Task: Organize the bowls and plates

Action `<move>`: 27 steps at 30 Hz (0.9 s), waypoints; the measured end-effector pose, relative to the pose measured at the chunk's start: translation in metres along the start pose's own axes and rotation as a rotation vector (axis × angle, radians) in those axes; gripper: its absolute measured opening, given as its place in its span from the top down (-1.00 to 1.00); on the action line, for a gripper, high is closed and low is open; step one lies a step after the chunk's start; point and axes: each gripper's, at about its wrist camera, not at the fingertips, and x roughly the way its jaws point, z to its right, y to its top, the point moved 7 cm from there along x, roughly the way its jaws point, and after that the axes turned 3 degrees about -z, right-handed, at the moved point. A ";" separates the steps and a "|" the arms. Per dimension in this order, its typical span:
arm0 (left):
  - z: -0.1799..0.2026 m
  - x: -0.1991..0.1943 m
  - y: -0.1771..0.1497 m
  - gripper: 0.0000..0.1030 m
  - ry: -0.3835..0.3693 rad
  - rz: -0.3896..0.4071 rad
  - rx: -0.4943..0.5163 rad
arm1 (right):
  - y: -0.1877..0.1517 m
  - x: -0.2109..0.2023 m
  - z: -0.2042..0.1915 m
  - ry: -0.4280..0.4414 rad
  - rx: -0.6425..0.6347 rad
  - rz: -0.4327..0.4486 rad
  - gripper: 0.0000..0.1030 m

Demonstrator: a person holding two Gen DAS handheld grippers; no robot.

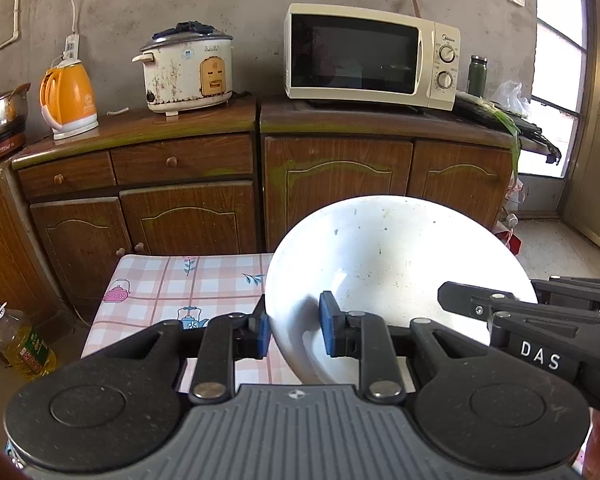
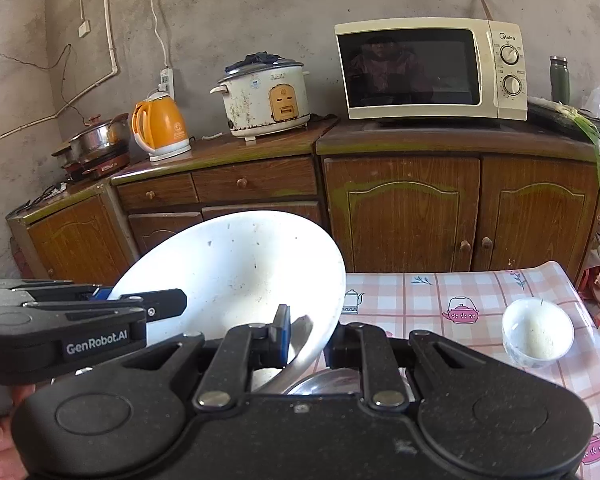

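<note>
A large white bowl (image 1: pixel 380 272) (image 2: pixel 236 268) hangs tilted above the pink checked table (image 1: pixel 160 284), gripped from both sides. My left gripper (image 1: pixel 294 328) is shut on its left rim, one blue pad inside and one outside the wall. On the opposite rim, my right gripper (image 2: pixel 308 340) is shut the same way; it also shows in the left wrist view as the right gripper (image 1: pixel 540 320). The left gripper (image 2: pixel 80 320) enters the right wrist view at the left. A small white bowl (image 2: pixel 537 332) stands on the table to the right. A metal dish (image 2: pixel 324 384) lies partly hidden under the right gripper.
Brown wooden cabinets (image 1: pixel 332 184) run along the far wall, carrying a microwave (image 1: pixel 364 56), a rice cooker (image 1: pixel 188 72) and an orange kettle (image 1: pixel 68 96). A steel pot (image 2: pixel 96 140) sits at the left end. An oil bottle (image 1: pixel 20 344) stands on the floor left of the table.
</note>
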 end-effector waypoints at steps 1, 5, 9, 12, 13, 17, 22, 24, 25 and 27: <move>0.000 -0.003 -0.002 0.53 -0.001 0.000 -0.004 | -0.002 -0.003 -0.002 -0.001 -0.002 -0.001 0.58; 0.001 -0.012 -0.009 0.53 0.000 0.002 -0.006 | -0.008 -0.014 -0.006 0.000 0.000 -0.001 0.58; 0.001 -0.021 -0.015 0.52 0.003 0.005 -0.005 | -0.015 -0.025 -0.010 0.001 -0.004 0.002 0.58; 0.002 -0.027 -0.018 0.52 0.003 0.008 -0.005 | -0.019 -0.032 -0.013 0.001 -0.008 0.004 0.58; 0.002 -0.029 -0.020 0.52 0.002 0.009 -0.005 | -0.020 -0.034 -0.013 0.000 -0.008 0.006 0.58; 0.005 -0.033 -0.025 0.53 0.001 0.009 0.003 | -0.025 -0.040 -0.013 0.000 -0.003 0.004 0.58; 0.008 -0.039 -0.033 0.52 -0.003 0.012 0.015 | -0.031 -0.047 -0.013 -0.007 0.005 0.008 0.58; 0.008 -0.039 -0.036 0.52 -0.003 0.012 0.012 | -0.035 -0.049 -0.013 -0.009 0.006 0.006 0.58; 0.009 -0.039 -0.037 0.52 -0.003 0.009 0.009 | -0.037 -0.050 -0.013 -0.008 0.005 0.004 0.58; 0.009 -0.039 -0.039 0.52 -0.007 0.007 0.003 | -0.040 -0.052 -0.013 -0.012 0.003 0.003 0.58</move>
